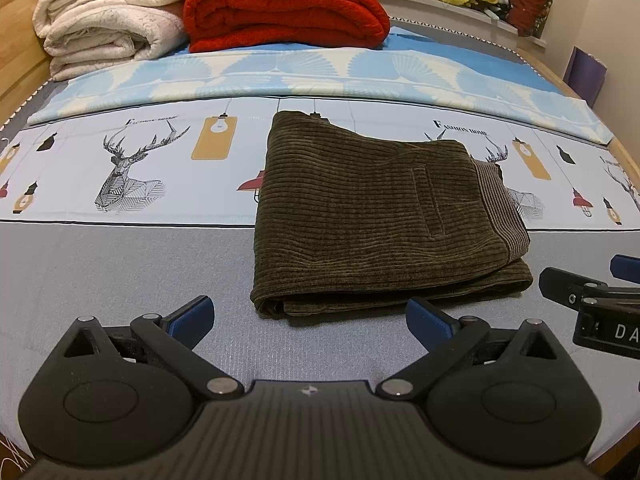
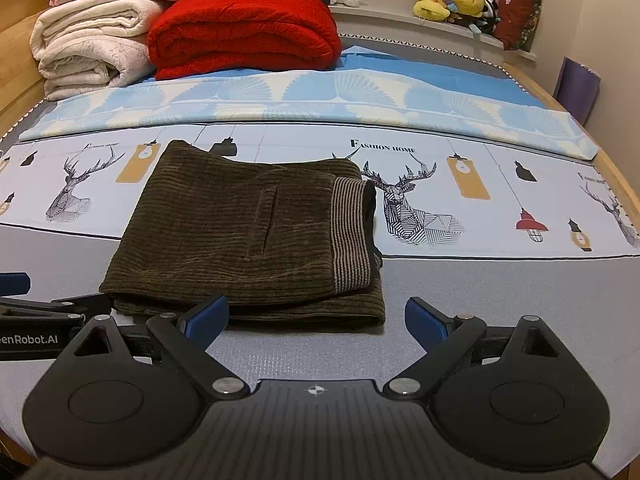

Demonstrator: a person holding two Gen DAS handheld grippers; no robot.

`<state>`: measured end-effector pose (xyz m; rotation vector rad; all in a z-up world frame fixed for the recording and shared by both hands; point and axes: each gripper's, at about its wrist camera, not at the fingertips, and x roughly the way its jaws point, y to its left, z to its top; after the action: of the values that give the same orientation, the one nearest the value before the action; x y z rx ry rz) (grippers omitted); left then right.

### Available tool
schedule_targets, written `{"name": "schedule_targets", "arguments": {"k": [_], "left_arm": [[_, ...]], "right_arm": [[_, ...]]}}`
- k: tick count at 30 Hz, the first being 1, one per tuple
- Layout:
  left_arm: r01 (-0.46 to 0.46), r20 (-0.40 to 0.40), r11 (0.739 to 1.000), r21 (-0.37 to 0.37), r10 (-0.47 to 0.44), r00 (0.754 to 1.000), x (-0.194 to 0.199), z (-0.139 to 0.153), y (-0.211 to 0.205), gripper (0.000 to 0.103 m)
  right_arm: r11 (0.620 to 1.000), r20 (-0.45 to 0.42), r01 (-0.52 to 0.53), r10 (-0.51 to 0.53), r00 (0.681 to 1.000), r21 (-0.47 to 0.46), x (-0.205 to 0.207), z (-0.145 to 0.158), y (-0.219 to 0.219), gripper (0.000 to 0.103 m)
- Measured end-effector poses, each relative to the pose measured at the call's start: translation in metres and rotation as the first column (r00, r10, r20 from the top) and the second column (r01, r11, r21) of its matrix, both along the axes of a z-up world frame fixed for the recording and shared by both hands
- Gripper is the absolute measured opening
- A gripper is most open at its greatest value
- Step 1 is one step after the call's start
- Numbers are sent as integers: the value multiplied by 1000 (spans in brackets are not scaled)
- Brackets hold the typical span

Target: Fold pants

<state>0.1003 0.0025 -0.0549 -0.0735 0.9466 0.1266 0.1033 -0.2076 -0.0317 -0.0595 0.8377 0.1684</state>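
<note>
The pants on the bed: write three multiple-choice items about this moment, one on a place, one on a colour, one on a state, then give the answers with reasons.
1. Where do the pants lie?
A. on the printed bedsheet, in front of both grippers
B. on top of the red blanket
C. on the windowsill

2. What colour is the folded blanket beside the white blankets?
A. green
B. red
C. black

3. In what state are the two grippers?
A. both shut on the pants
B. left shut, right open
C. both open, holding nothing

Answers:
1 A: the pants rest on the sheet just beyond the fingers.
2 B: the red blanket is at the head of the bed.
3 C: the left gripper and right gripper each show spread fingers with bare sheet between.
</note>
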Motion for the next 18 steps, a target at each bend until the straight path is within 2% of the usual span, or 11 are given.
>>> {"name": "schedule_targets", "arguments": {"k": [18], "left_arm": [[4, 1, 1000, 0, -4, 1000, 0, -1, 2, 102]], "right_arm": [[1000, 0, -2, 2, 1000, -1, 1, -1, 1, 95]]}}
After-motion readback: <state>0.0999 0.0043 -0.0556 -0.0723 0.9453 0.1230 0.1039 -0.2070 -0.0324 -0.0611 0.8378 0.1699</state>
